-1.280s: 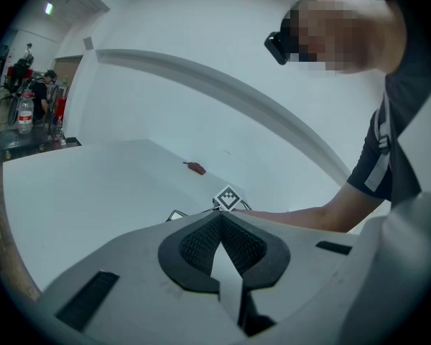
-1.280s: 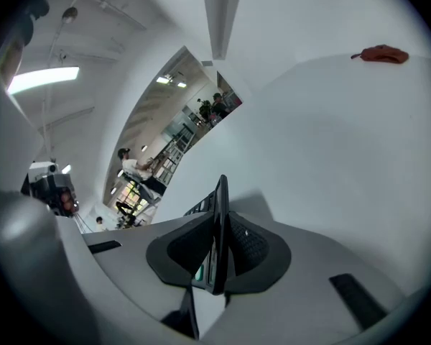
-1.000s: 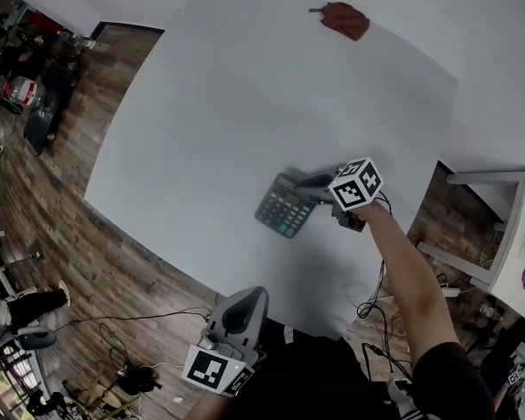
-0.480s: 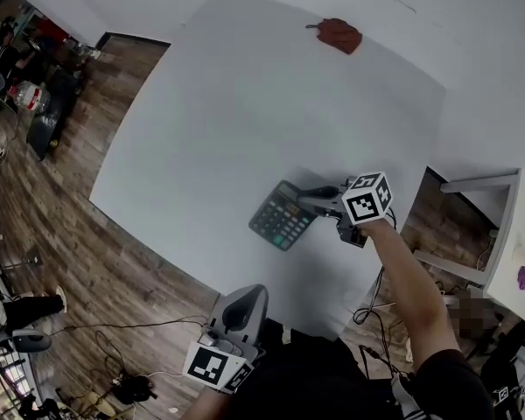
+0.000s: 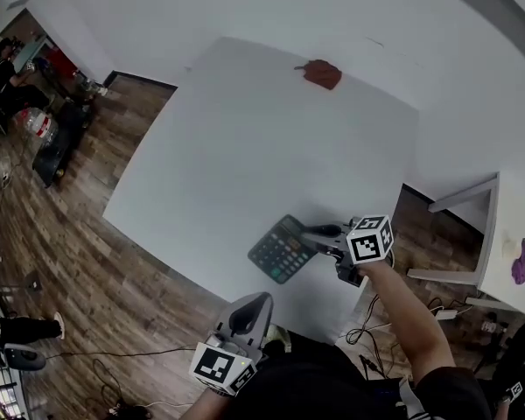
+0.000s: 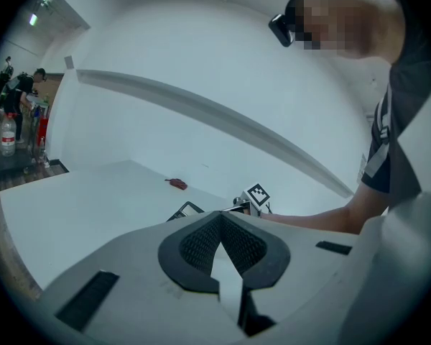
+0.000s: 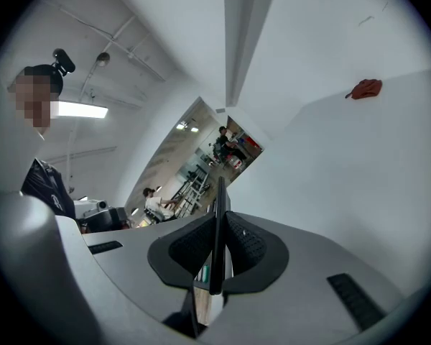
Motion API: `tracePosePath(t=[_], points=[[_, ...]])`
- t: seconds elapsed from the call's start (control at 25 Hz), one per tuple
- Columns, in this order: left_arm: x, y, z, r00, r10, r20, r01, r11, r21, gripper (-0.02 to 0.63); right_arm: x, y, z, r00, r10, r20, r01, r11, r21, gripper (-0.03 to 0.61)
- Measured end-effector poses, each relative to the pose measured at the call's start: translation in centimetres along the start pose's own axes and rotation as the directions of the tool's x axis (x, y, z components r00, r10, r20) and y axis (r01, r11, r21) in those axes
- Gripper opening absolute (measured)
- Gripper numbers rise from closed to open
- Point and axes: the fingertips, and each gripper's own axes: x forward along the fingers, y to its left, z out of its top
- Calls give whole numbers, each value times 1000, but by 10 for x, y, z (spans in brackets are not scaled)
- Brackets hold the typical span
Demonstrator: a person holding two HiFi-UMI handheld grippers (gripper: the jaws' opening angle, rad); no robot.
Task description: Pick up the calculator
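Observation:
A dark calculator [image 5: 283, 249] with green keys is near the front edge of the white table [image 5: 236, 138]. My right gripper [image 5: 317, 234] is shut on its right edge. In the right gripper view the calculator [image 7: 217, 214] shows edge-on as a thin dark plate clamped between the pads. In the left gripper view it [image 6: 188, 210] is tilted and appears raised off the tabletop. My left gripper [image 5: 248, 313] hangs low in front of the table, beside the person's body, shut with nothing in it; the pads [image 6: 201, 244] meet.
A small red-brown object [image 5: 322, 73] lies near the table's far edge. Wooden floor [image 5: 79, 234] with cables surrounds the table. A second white table [image 5: 512, 234] stands at the right. People and equipment are at the far left [image 5: 17, 86].
My right gripper has drawn the calculator nearer the table's front edge. The head view has pulled back and up. The left gripper stays low.

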Motion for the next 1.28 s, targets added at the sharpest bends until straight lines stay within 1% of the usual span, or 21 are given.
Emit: tracePosePath(t=[0.12, 0.32, 0.6, 0.72, 0.88, 1.04, 1.28], points=[[-14, -11, 4, 999, -23, 23, 22, 1000, 22, 6, -15, 34, -7, 999, -4, 35, 5, 1000, -11, 48], [-49, -31, 10, 995, -60, 76, 55, 996, 66, 6, -33, 91, -33, 997, -13, 73, 15, 999, -33, 48], [-96, -45, 10, 990, -94, 108, 88, 994, 58, 6, -54, 157, -70, 989, -30, 142, 34, 999, -29, 48], [-111, -49, 14, 985, -111, 130, 103, 993, 64, 6, -60, 178, -86, 985, -43, 164, 48, 998, -27, 48], [-122, -49, 14, 984, -117, 133, 109, 992, 65, 6, -64, 200, -104, 978, -65, 196, 69, 997, -15, 48], [-129, -50, 19, 981, -121, 152, 112, 992, 65, 6, -65, 215, -120, 976, -85, 200, 90, 996, -14, 49], [-136, -47, 26, 977, -120, 177, 108, 991, 76, 6, -65, 238, -128, 974, -95, 207, 105, 994, -40, 49]])
